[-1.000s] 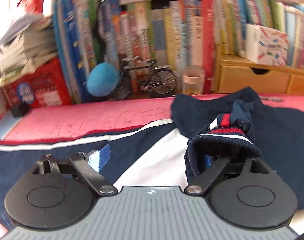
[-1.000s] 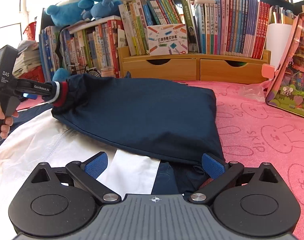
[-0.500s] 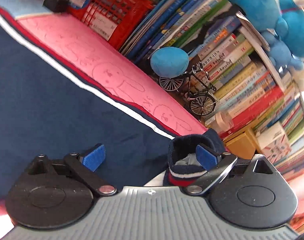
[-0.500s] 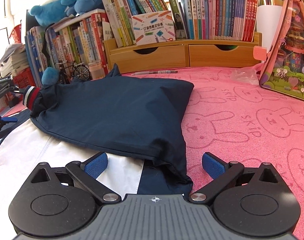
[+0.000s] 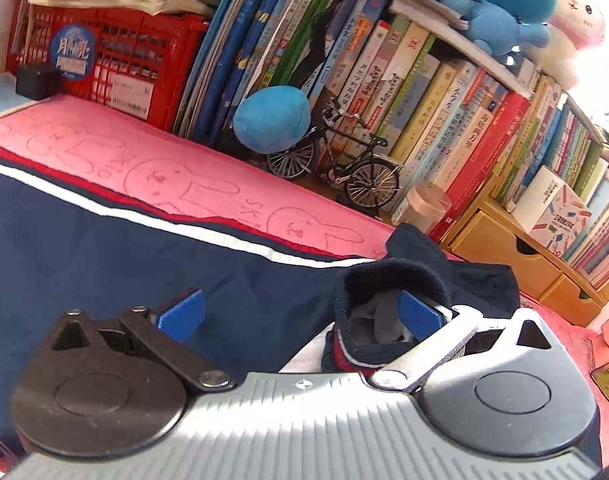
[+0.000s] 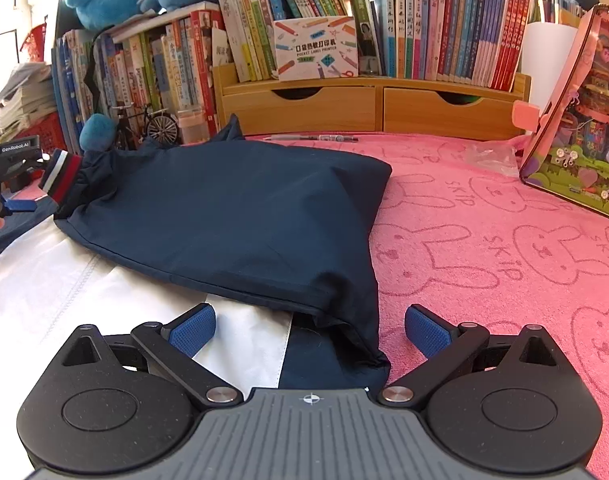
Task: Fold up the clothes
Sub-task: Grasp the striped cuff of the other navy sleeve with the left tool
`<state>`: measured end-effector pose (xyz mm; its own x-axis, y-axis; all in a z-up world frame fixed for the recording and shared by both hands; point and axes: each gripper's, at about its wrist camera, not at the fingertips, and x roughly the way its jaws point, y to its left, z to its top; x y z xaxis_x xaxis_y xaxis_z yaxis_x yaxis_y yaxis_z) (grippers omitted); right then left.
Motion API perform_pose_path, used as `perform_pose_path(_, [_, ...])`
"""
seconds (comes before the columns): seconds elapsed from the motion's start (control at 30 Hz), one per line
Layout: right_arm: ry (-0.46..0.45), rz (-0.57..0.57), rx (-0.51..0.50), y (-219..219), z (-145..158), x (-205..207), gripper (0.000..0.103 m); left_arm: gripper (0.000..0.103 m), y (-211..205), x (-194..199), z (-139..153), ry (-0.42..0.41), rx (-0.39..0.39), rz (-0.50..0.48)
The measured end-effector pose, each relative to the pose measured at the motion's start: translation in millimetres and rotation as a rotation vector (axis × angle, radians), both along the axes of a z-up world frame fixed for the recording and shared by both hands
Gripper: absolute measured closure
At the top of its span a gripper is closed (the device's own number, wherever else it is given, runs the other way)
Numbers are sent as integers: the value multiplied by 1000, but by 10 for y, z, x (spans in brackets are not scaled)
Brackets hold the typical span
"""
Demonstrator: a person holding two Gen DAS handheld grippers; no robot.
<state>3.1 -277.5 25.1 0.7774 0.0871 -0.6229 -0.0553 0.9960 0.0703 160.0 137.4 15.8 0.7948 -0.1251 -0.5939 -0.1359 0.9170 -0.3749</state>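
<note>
A navy jacket with a white panel (image 6: 64, 280) and red-and-white trim lies on the pink towel (image 6: 504, 260). Its navy sleeve (image 6: 240, 216) is folded across the body. The striped cuff (image 5: 384, 280) hangs around the right finger of my left gripper (image 5: 300, 312), whose jaws are opening wide, and the left pad stands free over the navy body (image 5: 104, 248). In the right wrist view the cuff (image 6: 62, 176) sits at the far left on that left gripper (image 6: 32, 182). My right gripper (image 6: 308, 328) is open over the sleeve's near fold, its pads clear of the cloth.
Packed bookshelves and a wooden drawer unit (image 6: 368, 108) line the back. A model bicycle (image 5: 336, 164), a blue plush ball (image 5: 270, 118), a small jar (image 5: 424, 206) and a red crate (image 5: 104, 60) stand at the left. A colourful toy box (image 6: 576, 132) and a pen (image 6: 316, 138) lie right.
My left gripper rolled, moved sideways and sank while its jaws widened, with the cuff still around its right finger. The sleeve settled lower onto the jacket. The right gripper stayed put.
</note>
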Motion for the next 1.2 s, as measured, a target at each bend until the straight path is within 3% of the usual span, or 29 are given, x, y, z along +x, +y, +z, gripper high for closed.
perform_pose_path(0.07, [8, 0, 0, 2, -3, 9, 1, 0, -55, 88, -49, 70, 163, 64])
perform_pose_path(0.13, [16, -1, 0, 2, -4, 22, 1, 0, -60, 98, -25, 57, 219, 70])
perform_pose_path(0.23, [16, -2, 0, -1, -4, 23, 1, 1, 41, 44, 49, 26, 185, 88])
perform_pose_path(0.3, [16, -2, 0, -2, -4, 24, 1, 1, 204, -3, 90, -9, 81, 65])
perform_pose_path(0.37, [17, -2, 1, -2, -5, 25, 1, 0, 391, -42, 109, -37, -68, 7])
perform_pose_path(0.5, [18, -4, -1, 8, -5, 22, 1, 0, 472, -144, 223, -81, -139, -138])
perform_pose_path(0.57, [20, -3, -6, 15, -6, 24, 0, 0, 312, -182, 286, -108, -9, -189])
perform_pose_path(0.63, [22, -2, -12, 26, -7, 24, 0, 0, 149, -116, 247, -95, 66, -215])
perform_pose_path(0.73, [23, -4, -22, 42, -9, 26, 0, 0, 88, 104, 79, -17, 24, -200])
perform_pose_path(0.8, [24, -5, -28, 52, -10, 28, 0, 10, 50, 197, -33, 16, 0, -156])
perform_pose_path(0.87, [17, -15, -30, 43, -4, 20, 0, 76, 4, 195, -55, 13, 14, -106])
perform_pose_path(1.0, [-53, -78, -33, -79, 56, -41, 2, 79, 39, 120, 16, 31, 15, -78])
perform_pose_path(1.07, [-98, -113, -133, -141, 90, -16, 2, 79, 77, 27, 90, 45, 27, -89])
perform_pose_path(1.13, [-134, -154, -248, -203, 113, 24, 2, 79, 151, -63, 87, 66, -15, -104])
perform_pose_path(1.2, [-144, -151, -299, -281, 131, 71, 2, 79, 214, -158, 72, 83, -54, -126])
